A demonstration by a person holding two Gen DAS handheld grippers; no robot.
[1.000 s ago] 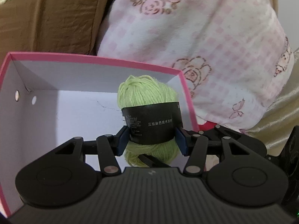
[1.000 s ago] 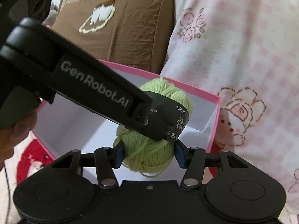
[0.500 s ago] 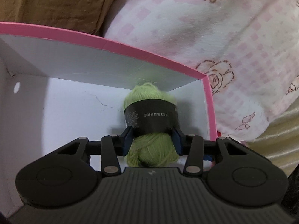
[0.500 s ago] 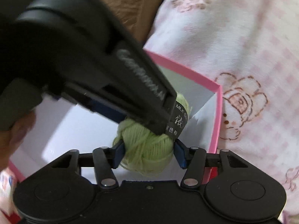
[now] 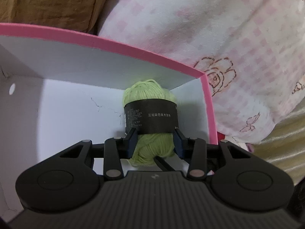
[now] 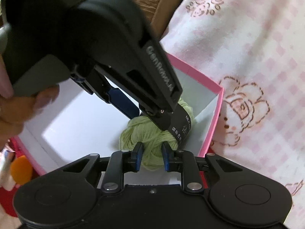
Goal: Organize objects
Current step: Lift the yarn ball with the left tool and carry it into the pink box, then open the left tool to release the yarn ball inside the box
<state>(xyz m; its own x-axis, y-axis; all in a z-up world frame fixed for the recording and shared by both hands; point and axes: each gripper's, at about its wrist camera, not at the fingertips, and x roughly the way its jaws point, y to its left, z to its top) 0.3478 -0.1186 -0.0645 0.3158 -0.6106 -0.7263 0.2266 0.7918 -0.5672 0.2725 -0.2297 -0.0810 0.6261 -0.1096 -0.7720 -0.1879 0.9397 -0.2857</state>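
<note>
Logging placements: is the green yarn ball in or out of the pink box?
In: the yarn ball sits within the pink box's white walls, near a corner.

Both wrist views close above box [image 5: 144, 55]

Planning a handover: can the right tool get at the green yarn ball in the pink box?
Likely yes: the right tool, jaws just closed, pinches the near end of the yarn ball; the left tool, also just closing, holds only the label band.

The left gripper [image 6: 152, 118] is clamping the green yarn ball [image 6: 150, 133] inside the pink box [image 6: 215, 118]. The right gripper [image 6: 152, 156] is sitting just beside the ball, its jaws having just closed to a narrow gap.
</note>
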